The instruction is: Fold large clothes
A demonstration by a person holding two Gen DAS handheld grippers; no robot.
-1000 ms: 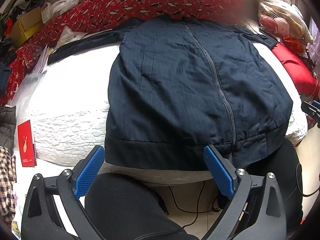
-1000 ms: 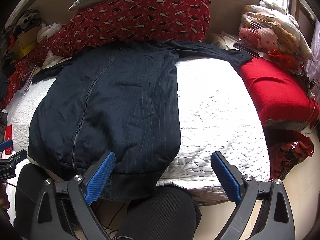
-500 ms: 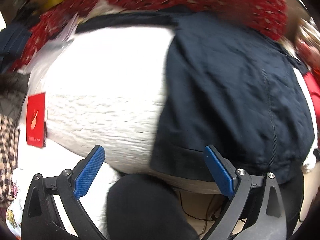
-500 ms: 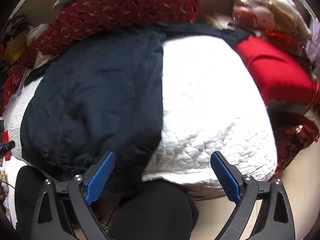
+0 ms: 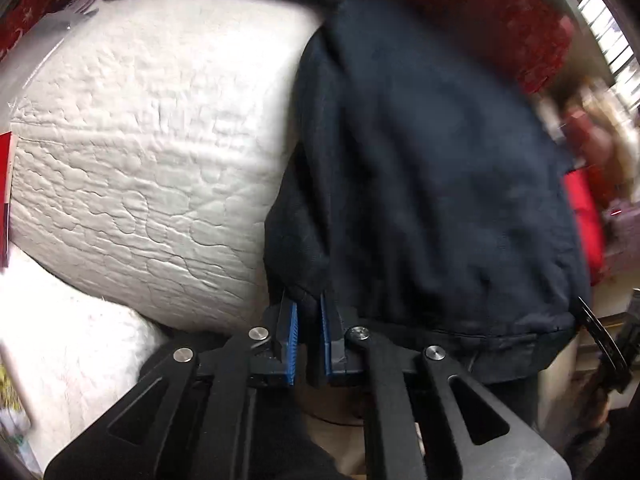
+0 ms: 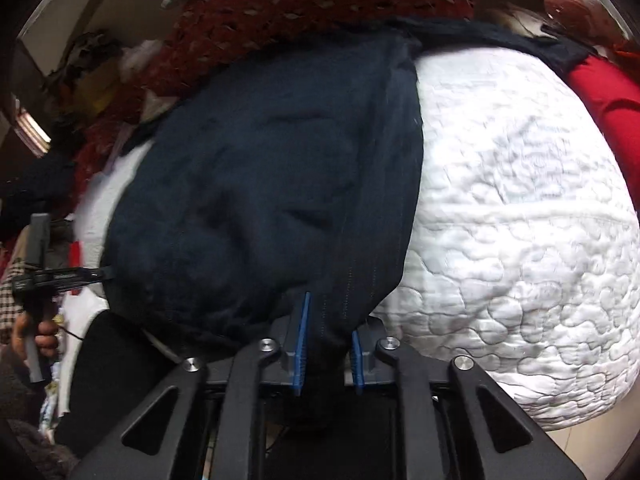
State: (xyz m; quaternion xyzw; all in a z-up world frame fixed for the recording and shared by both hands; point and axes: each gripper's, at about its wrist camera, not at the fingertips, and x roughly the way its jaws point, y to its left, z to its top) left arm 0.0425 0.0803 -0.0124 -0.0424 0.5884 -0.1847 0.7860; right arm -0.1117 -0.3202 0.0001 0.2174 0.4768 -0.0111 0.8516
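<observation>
Gripping the jacket hem, the left gripper and right gripper are each closed on fabric; a lift for the fold is probably called for next

A bed with a white quilted cover carries the things. A dark navy jacket lies spread on it, its hem hanging over the near edge, and its sleeve stretches across the far side. A red patterned blanket is heaped along the far edge, and a red cushion lies at the right side.
</observation>
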